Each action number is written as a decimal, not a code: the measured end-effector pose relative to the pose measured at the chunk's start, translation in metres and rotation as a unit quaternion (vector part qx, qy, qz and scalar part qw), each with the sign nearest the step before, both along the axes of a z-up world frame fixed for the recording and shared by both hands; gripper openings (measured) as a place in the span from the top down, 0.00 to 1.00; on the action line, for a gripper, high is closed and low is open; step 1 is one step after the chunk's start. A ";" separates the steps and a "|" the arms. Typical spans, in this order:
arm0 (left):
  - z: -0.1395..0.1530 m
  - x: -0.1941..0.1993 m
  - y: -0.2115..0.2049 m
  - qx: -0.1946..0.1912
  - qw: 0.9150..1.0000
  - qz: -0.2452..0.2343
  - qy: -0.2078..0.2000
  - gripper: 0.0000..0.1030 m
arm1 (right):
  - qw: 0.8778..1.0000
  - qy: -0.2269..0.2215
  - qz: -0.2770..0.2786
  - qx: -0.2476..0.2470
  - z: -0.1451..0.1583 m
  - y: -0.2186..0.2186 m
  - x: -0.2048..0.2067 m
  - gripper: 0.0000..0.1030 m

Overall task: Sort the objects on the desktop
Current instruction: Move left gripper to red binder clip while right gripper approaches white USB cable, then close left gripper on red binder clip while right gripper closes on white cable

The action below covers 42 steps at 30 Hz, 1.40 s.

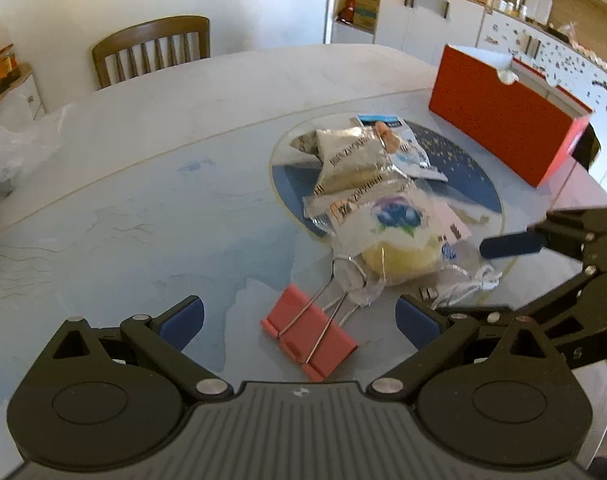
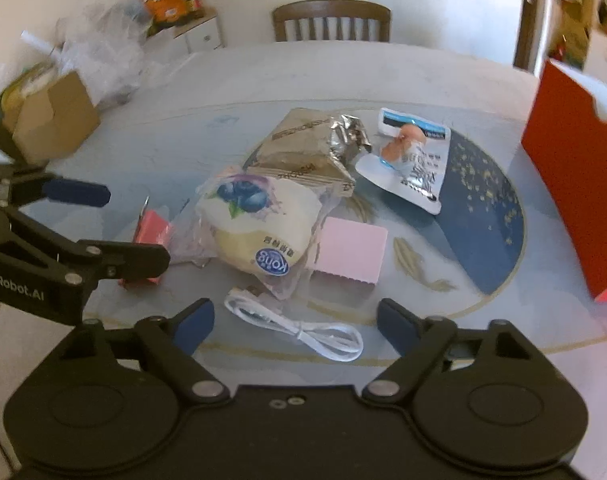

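A red binder clip [image 1: 309, 334] lies on the table between the open blue pads of my left gripper [image 1: 299, 320], untouched. Behind it sits a pile: a bagged blueberry bun [image 1: 391, 236], silver snack packets [image 1: 355, 160] and a white-and-blue packet [image 1: 407, 144]. In the right wrist view my right gripper [image 2: 295, 324] stands open over a coiled white cable [image 2: 303, 332], its pads apart from it. Past the cable lie the bun [image 2: 259, 224], a pink notepad [image 2: 351, 250], a brown-silver packet [image 2: 307, 148] and the white packet [image 2: 415, 160]. The left gripper [image 2: 79, 220] hangs over the clip [image 2: 153, 232].
A red open box [image 1: 507, 116] stands at the table's right, also in the right wrist view, box [image 2: 571, 184]. A cardboard box [image 2: 51, 116] and clear plastic bags [image 2: 103, 52] occupy the left. A wooden chair [image 1: 151, 50] stands at the far edge. Cabinets line the back right.
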State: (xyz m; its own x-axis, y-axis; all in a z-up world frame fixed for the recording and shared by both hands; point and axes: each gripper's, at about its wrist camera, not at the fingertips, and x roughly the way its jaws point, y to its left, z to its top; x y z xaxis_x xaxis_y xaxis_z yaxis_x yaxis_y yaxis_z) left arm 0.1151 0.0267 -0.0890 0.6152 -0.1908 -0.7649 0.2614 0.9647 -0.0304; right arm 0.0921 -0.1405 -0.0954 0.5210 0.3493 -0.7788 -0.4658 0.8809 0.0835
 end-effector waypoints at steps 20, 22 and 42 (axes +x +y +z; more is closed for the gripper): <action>-0.015 -0.001 -0.012 0.037 0.999 -0.034 -0.004 0.28 | 0.999 -0.012 0.011 -0.031 0.006 -0.025 0.003 0.71; -0.014 -0.001 -0.012 0.033 0.999 -0.031 -0.005 0.36 | 0.999 -0.009 0.009 -0.031 0.006 -0.028 0.003 0.72; -0.004 -0.009 -0.005 0.001 1.000 0.013 0.008 0.49 | 0.999 0.002 -0.013 -0.034 0.016 -0.054 0.011 0.80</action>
State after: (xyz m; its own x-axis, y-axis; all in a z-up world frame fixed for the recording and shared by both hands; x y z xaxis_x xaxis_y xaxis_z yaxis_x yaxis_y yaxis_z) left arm 0.1058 0.0216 -0.0930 0.6085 -0.1731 -0.7745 0.2350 0.9715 -0.0325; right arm 0.1027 -0.1946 -0.0789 0.5270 0.2819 -0.8017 -0.4419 0.8967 0.0249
